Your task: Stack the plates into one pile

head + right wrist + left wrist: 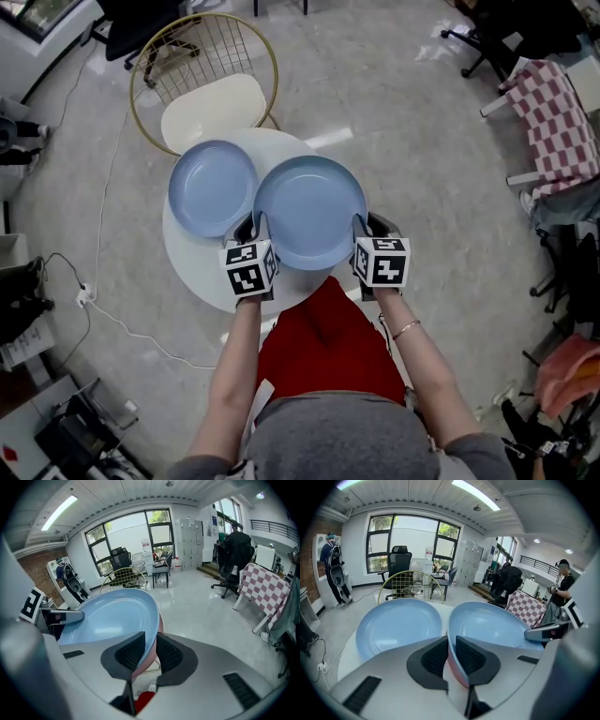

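Above white table (194, 261), left gripper (252, 226) and right gripper (365, 226) pinch rims of blue plate (309, 211).

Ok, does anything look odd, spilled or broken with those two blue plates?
Nothing stands out. One round blue plate lies flat on the white round table; the other blue plate is gripped at opposite rims by the left gripper and right gripper. Neither looks chipped.

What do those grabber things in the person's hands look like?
The left gripper and right gripper match: smooth grey bodies, black ribbed pads, and a white cube with black square markers. Arms are bare; a bracelet circles the right wrist.
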